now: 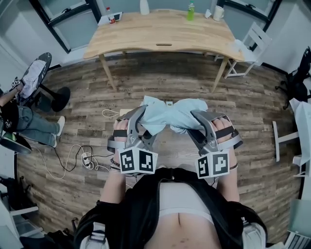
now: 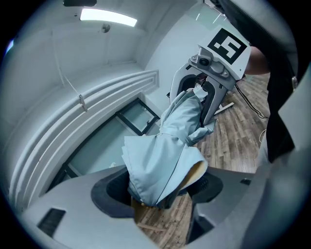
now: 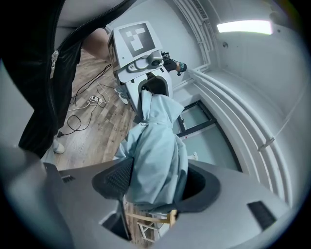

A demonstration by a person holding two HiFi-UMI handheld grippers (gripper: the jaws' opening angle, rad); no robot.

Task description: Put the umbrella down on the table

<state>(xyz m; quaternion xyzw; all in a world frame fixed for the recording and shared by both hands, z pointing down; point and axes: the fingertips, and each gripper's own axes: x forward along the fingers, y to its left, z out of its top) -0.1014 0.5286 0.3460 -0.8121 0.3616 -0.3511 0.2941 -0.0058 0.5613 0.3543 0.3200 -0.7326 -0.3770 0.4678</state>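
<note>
While one pale blue fabric umbrella (image 1: 171,113), folded and crumpled, is held over the wood-plank floor (image 1: 170,78), two claws pinch it.
The left claw (image 2: 160,192) is clamped on one soft, creased end and the right claw (image 3: 154,190) on the other. One light wooden surface (image 1: 146,36) stands well apart ahead, carrying one green bottle (image 1: 190,11). One white chair (image 1: 253,43) sits beside it. White cables (image 1: 80,158) lie on the floor at left.

Bunched fabric hides the shaft of the umbrella (image 1: 171,115). A seated person (image 1: 19,119) is cut off at the head view's left edge. Items (image 1: 190,11) on the surface (image 1: 160,30) at upper centre are too small to name.
</note>
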